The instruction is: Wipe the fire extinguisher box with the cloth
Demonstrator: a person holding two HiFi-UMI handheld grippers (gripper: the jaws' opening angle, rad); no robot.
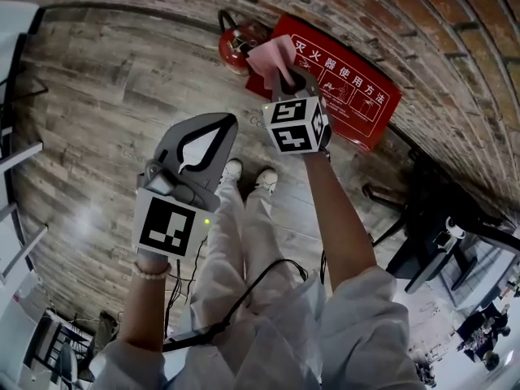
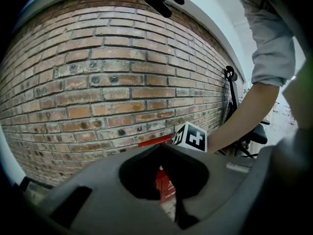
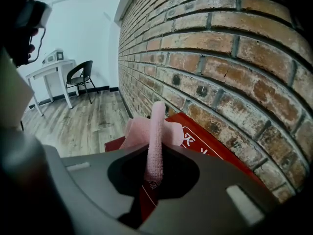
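My right gripper [image 1: 286,78] has its fingers pinching the cloth [image 3: 157,126] over the fire extinguisher box [image 1: 351,88]; my left gripper's [image 1: 213,128] fingers are pressed together, empty. Next I'd press the cloth down and sweep

left gripper [image 1: 230,121] + right gripper [image 1: 286,75]: 2 | cloth [image 1: 272,55]: 1 | fire extinguisher box [image 1: 366,96]: 1 | fire extinguisher [image 1: 235,45]: 1

Right tool [image 1: 288,84] outstretched, jaws tight on cloth [image 1: 272,55] — left tool [image 1: 230,121] nearer the body, jaws together.
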